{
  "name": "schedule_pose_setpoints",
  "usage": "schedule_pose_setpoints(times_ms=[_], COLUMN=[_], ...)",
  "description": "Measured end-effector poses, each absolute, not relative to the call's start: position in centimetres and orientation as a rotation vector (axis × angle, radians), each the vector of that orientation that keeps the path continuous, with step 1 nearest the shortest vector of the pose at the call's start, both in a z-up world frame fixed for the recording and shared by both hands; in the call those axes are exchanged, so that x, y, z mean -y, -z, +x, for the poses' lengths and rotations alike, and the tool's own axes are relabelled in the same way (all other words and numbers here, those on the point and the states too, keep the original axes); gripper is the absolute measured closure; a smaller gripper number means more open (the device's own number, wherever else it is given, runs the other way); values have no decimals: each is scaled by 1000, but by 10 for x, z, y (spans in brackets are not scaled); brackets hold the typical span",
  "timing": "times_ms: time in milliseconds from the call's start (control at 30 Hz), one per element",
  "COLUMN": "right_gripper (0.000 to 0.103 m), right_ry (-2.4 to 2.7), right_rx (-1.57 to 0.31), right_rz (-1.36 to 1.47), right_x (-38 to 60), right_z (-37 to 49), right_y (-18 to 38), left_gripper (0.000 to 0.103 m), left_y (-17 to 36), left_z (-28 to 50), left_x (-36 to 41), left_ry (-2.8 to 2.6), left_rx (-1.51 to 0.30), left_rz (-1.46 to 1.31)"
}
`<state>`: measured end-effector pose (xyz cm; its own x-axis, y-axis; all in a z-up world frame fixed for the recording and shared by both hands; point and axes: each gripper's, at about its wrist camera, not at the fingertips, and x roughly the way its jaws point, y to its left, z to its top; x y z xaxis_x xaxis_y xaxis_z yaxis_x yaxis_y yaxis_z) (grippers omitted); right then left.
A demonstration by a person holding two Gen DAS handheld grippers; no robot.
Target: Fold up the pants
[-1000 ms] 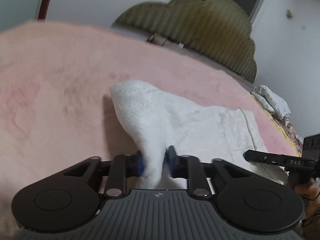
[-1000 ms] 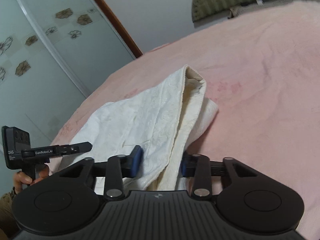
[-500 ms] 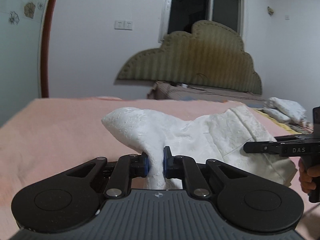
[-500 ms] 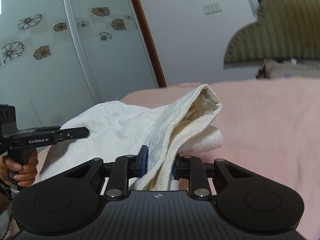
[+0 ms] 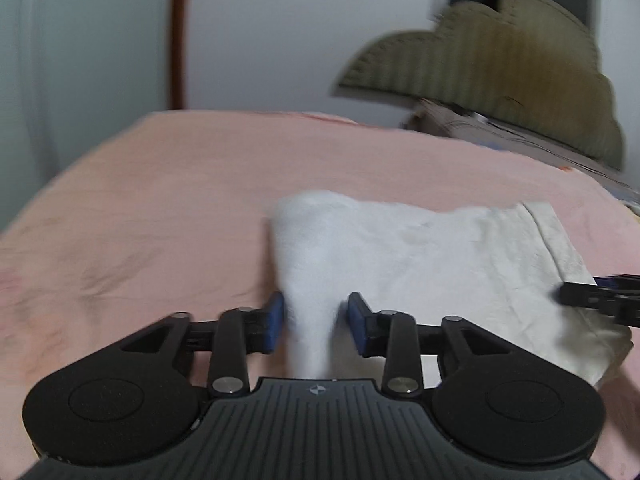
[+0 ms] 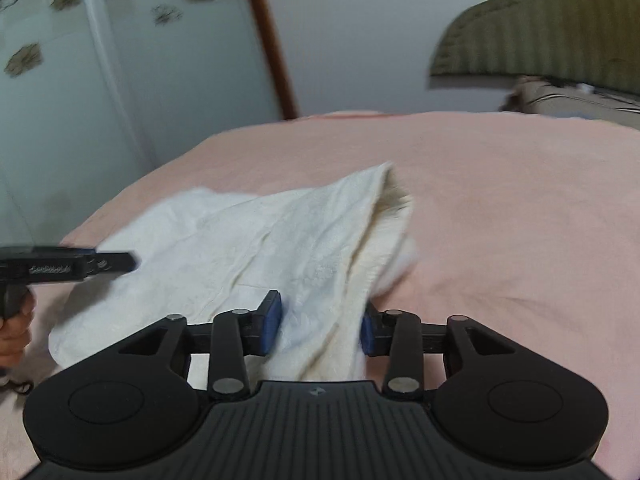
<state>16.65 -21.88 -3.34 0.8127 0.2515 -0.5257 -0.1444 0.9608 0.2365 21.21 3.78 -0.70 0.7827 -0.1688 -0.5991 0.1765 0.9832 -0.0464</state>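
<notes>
The left gripper point(image 5: 315, 322) has its jaws spread, a ridge of the white pants point(image 5: 432, 264) standing between the blue pads without clear contact. The right gripper point(image 6: 320, 324) likewise stands open around a cream fold. The textured pants lie bunched on the pink bed point(image 6: 520, 208); motion blur softens edges.

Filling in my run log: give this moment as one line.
left gripper: open, astride white pants | right gripper: open, astride pants | pink blanket
</notes>
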Motion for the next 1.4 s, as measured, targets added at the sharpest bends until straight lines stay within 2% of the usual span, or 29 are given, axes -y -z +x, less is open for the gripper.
schedule_pose_setpoints(times_ms=[67,167,267,333,433,533,567,600,667,767,867,933,1100,1167,1233,1400], right_gripper=[64,62,65,64,63,61,59,51,49,49,47,40,38,30,9,8], right_ry=[-134,-172,-259,-205,-154,-211,-230,-220,-178,-125,-126,-158,-201,-201,-188,-131], right_rx=[-527,-456,-537,-584,-570,-527,-533,-549,-573,-568,-534,-547,-592,-620,-676,-682], right_rz=[105,-24,-111,-159,-7,-1,-18,-53,-95,-6,37,91,184,190,166,73], right_x=[211,184,159,154,164,151,145,139,135,139,134,128,115,111,104,86], right_z=[147,122,119,124,116,97,94,93,97,88,69,57,31,25,24,9], right_y=[23,12,25,40,30,23,26,31,42,31,19,19,27,27,25,17], left_gripper=[58,40,37,38,38,23,16,14,17,19,18,18,18,17,17,10], left_y=[-1,3,27,23,7,9,15,22,32,21,15,16,23,25,25,26], left_z=[189,171,172,167,148,133,133,135,139,129,113,103,84,79,73,65], left_x=[-37,-25,-12,-17,-22,-10,-4,1,3,-8,-11,-10,-12,-12,-14,-17], left_ry=[157,180,160,141,156,151,145,132,119,108,122,127,141,126,119,109], left_rx=[-574,-557,-607,-599,-573,-549,-554,-563,-580,-581,-584,-608,-696,-711,-724,-741], left_rz=[64,175,304,257,187,230,269,306,315,218,197,179,117,107,98,91])
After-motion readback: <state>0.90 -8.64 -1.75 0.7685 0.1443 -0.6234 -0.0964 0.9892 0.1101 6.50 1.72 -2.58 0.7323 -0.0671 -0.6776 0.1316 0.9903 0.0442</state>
